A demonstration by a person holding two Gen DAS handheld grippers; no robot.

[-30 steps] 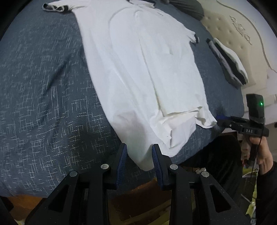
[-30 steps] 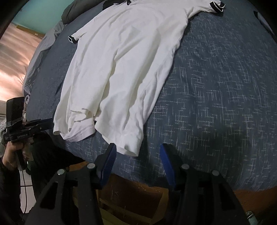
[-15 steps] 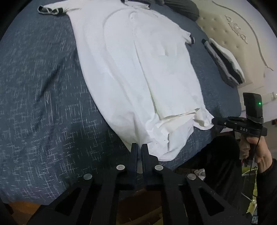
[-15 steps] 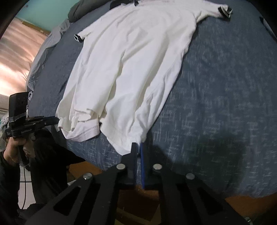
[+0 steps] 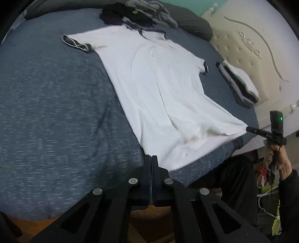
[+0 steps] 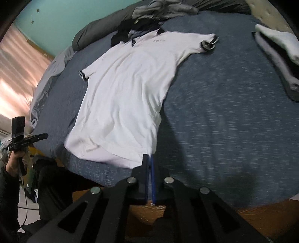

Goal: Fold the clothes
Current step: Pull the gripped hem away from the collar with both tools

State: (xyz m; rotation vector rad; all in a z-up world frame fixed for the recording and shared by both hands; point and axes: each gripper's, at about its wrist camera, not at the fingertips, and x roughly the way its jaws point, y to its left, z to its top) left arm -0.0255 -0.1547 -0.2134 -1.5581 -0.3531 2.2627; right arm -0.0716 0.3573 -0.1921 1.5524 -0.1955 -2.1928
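A white polo shirt (image 5: 160, 93) (image 6: 127, 89) with dark cuffs lies face up on the dark blue bedspread (image 5: 46, 112) (image 6: 224, 121), its hem at the near edge. My left gripper (image 5: 151, 157) is shut at the hem's left corner, with a pale strip of cloth between its fingers. In the right wrist view the left gripper (image 6: 45, 135) shows with a small dark gap to that corner. My right gripper (image 6: 149, 157) is shut on the hem's right corner. In the left wrist view the right gripper (image 5: 249, 129) meets the stretched corner.
A folded stack of grey, black and white clothes (image 5: 239, 84) (image 6: 276, 52) lies near the cream headboard (image 5: 252, 46). A loose pile of dark and grey garments (image 5: 142, 13) (image 6: 160, 11) sits beyond the collar. A person's hands (image 5: 278, 155) (image 6: 13, 164) hold the grippers.
Both grippers went from open to shut at the hem corners. The views have since tilted up, and the crumpled hem now lies flatter and stretched between the grippers.
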